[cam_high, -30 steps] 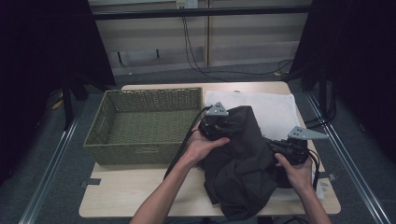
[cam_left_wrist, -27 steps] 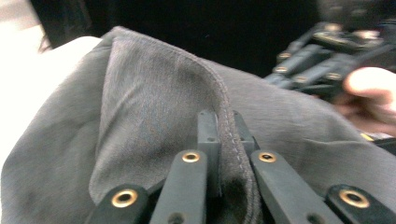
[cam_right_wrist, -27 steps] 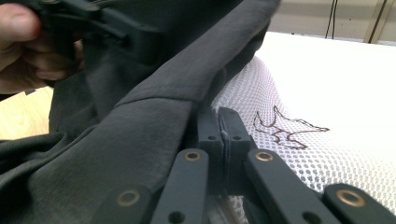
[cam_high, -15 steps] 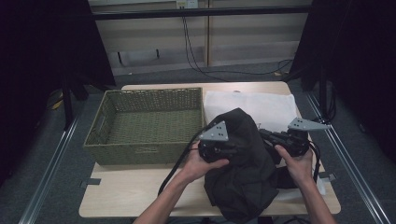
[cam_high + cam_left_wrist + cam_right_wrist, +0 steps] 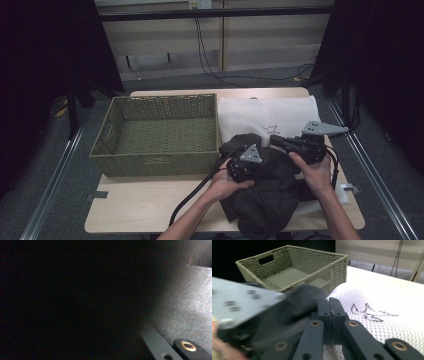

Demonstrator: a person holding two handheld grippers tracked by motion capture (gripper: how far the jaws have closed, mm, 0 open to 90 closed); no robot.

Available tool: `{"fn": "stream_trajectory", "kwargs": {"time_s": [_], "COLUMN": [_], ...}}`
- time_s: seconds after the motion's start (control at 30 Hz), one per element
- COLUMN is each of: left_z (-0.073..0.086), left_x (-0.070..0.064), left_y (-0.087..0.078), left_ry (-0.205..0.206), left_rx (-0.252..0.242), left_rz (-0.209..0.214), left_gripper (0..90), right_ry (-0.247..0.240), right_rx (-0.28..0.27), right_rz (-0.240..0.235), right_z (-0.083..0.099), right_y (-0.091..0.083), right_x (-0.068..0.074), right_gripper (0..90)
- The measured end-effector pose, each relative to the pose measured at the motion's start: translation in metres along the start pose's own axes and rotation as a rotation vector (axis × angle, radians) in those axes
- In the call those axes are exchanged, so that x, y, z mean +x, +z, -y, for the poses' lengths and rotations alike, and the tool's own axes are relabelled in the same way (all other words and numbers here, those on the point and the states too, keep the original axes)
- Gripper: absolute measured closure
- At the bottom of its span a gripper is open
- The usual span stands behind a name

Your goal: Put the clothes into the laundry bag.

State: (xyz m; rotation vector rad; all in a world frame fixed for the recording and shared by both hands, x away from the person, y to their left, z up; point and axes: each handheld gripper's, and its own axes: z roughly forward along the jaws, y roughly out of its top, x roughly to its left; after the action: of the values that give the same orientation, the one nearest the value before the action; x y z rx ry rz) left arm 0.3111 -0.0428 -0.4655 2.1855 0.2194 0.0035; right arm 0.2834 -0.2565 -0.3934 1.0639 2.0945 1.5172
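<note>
While the right hand-held gripper (image 5: 331, 305) stays pinched together, dark cloth (image 5: 265, 195) covers the wooden table (image 5: 150, 210).

Open table (image 5: 150, 210) strip in front of basket (image 5: 159, 135), passable. Basket wall blocks left of dark garment (image 5: 270, 195). White mesh bag (image 5: 270, 115) lying flat behind, low obstacle. Basket interior free.
</note>
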Motion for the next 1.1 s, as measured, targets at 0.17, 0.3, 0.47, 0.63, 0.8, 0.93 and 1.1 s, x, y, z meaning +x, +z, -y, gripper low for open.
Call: {"fn": "stream_trajectory", "kwargs": {"time_s": [0.17,0.3,0.47,0.63,0.8,0.93,1.1], "left_z": [0.001,0.004,0.010,0.018,0.024,0.022,0.019], "left_x": [-0.001,0.002,0.004,0.003,0.000,-0.009,-0.020], "left_y": [0.002,0.001,-0.004,-0.019,-0.039,-0.055,-0.072], "left_ry": [-0.013,-0.023,-0.063,-0.046,-0.052,-0.044,0.002], "left_rx": [-0.012,-0.051,-0.117,-0.187,-0.246,-0.273,-0.256], "left_rz": [-0.054,-0.053,-0.022,-0.026,-0.002,0.030,0.117], "left_gripper": [88.8,88.3,76.8,56.7,45.0,39.3,33.2], "right_ry": [-0.020,-0.013,0.011,0.024,0.034,0.035,0.052], "right_rx": [0.010,0.021,0.044,0.046,0.064,0.078,0.083], "right_rz": [-0.022,-0.016,-0.018,-0.011,0.006,0.011,0.010], "right_z": [0.007,0.025,0.050,0.059,0.069,0.070,0.072], "right_y": [-0.007,-0.013,-0.010,-0.008,-0.005,-0.002,-0.001], "right_x": [0.022,0.032,0.035,0.031,0.025,0.021,0.016], "right_gripper": [89.3,89.3,89.3,89.4,89.4,89.4,89.4]}}
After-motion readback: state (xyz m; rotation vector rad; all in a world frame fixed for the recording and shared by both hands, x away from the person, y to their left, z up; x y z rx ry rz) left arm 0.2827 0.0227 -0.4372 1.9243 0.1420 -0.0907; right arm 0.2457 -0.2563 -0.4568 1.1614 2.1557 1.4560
